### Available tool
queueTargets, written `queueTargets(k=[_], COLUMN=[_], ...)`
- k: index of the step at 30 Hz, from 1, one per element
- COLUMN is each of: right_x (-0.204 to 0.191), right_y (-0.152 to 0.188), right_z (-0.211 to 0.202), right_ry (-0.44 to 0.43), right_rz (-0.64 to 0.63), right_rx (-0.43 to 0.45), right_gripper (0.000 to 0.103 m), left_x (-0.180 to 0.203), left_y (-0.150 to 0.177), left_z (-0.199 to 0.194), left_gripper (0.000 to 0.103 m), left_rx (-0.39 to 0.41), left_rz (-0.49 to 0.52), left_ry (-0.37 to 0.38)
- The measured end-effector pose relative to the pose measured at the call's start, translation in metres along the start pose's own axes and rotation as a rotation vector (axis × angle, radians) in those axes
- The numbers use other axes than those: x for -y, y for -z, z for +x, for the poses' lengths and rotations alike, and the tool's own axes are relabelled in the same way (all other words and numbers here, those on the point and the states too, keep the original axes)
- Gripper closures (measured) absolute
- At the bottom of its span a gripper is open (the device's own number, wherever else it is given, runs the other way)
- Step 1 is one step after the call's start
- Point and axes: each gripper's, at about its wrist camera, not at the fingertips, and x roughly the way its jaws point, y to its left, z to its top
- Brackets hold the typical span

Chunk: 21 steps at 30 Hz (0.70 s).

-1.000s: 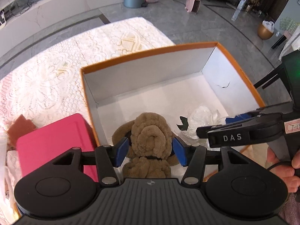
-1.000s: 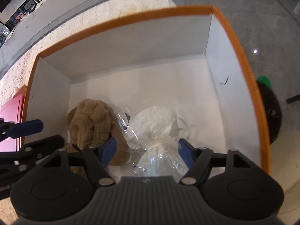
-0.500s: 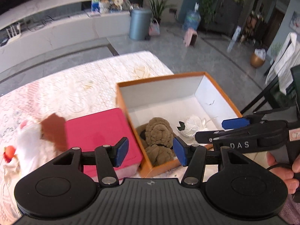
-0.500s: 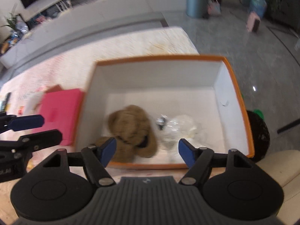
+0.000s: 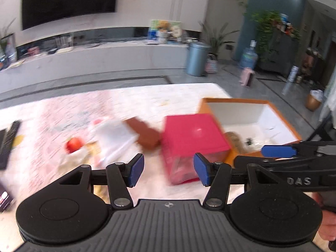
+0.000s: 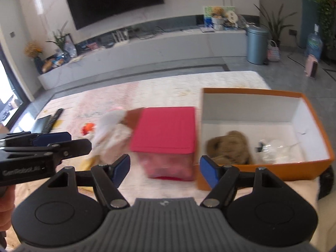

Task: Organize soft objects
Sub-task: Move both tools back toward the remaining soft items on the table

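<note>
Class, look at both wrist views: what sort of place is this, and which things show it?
Most likely a home living room: a large wall-mounted television above a long low media console, with potted plants nearby.

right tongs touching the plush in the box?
Apart. The right wrist view shows the tongs open, empty and outside the orange box; the plush lies inside.

Beyond the claws, a dark television (image 6: 114, 2) hangs on the far wall above a long white media shelf (image 6: 147, 48). A blue-grey bin (image 6: 256, 45) stands on the floor ahead to the right, a water bottle (image 6: 314, 44) farther right. A black remote (image 6: 52, 120) lies on the bench, ahead to the left.
</note>
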Motion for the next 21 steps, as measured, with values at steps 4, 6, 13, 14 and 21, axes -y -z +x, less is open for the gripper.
queueTargets(k=[4,6,13,14,21], right_x=[-0.041,-0.057,-0.097,-0.101,-0.115], right_y=[0.016,0.019,0.03,0.031,0.028], right_z=[0.012,0.021,0.073,0.081,0.131], right_ry=[-0.03,-0.055,-0.076,-0.083,-0.085], right_rz=[-0.065,-0.091,-0.204,-0.211,-0.257], right_rx=[0.01,0.001,-0.069,-0.084,-0.149], right_gripper=[0.031,0.032,0.041,0.041,0.042], left_x=[-0.04,-0.059,-0.115,-0.119,-0.146], left_y=[0.018,0.027,0.059,0.061,0.065], left_z=[-0.008,-0.011,-0.006,-0.002,0.04], left_gripper=[0.039,0.039,0.039,0.038,0.038], left_rx=[-0.012,-0.015,-0.091,-0.105,-0.204], left_rz=[-0.049,-0.066,-0.13,-0.135,-0.193], left_ry=[-0.018,-0.039,-0.101,-0.103,-0.088])
